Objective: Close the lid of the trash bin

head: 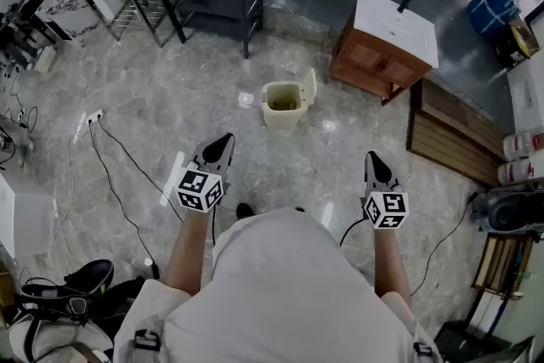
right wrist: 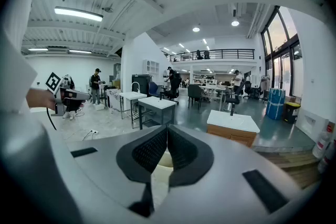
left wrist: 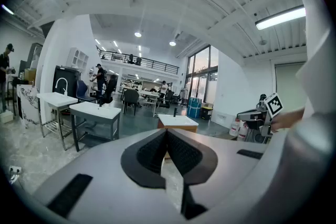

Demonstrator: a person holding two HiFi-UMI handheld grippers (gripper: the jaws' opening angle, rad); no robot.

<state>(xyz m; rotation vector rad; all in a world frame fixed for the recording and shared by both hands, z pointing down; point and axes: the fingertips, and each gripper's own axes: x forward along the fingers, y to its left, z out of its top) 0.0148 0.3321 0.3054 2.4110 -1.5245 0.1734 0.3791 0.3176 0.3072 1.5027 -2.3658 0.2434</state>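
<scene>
The bin point(head: 283, 104) stands on the floor at 12 o'clock, well ahead, with its lid point(head: 308, 87) upright at its 3 o'clock side. The left claw point(head: 223, 140) and right claw point(head: 372, 157) are both closed and empty. Step closer first, then tip the lid over with a closed tip.

At the bottom centre of the head view, the person is wearing a pale, short-sleeved shirt point(head: 280, 285), with black strap buckles point(head: 146, 340) sitting at its lower corners. The left gripper point(head: 223, 140) and the right gripper point(head: 371, 157) are showing grey shells narrowing to black tips. Each is carrying a white cube point(head: 200, 190) printed with black square markers. In the gripper views, the shells are looking smooth and grey, with black dimpled pads point(left wrist: 149, 152) and dark rectangular slots point(left wrist: 71, 194).
</scene>
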